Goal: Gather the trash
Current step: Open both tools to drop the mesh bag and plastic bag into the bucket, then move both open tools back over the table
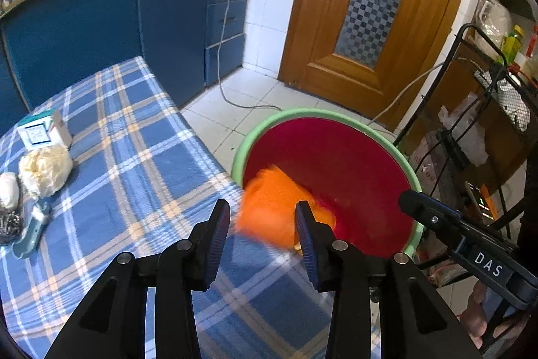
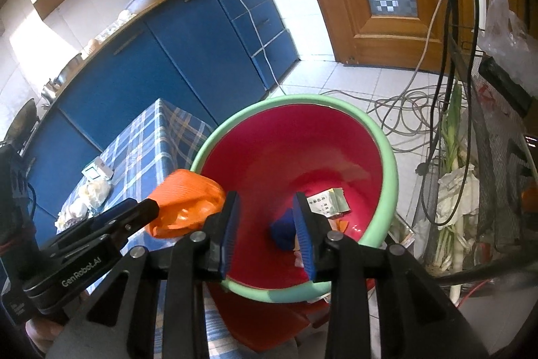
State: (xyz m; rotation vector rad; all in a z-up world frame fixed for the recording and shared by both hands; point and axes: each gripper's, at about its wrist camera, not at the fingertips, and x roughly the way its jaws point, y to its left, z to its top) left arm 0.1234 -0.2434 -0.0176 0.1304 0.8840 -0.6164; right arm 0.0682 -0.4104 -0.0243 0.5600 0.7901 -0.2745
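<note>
Orange bag (image 1: 269,207) blurred over red basin (image 1: 353,164), left gripper (image 1: 264,221) parted, right gripper (image 2: 265,214) parted, empty.

- "das" in white letters stands on the dark body of the right gripper (image 1: 417,207), seen from the left wrist.
- "genrobot.ai" in white stands on the body of the left gripper (image 2: 148,207), seen from the right wrist.
- the crumpled paper packet (image 2: 328,202) in the red basin (image 2: 390,157) bears small print, too small to read.
</note>
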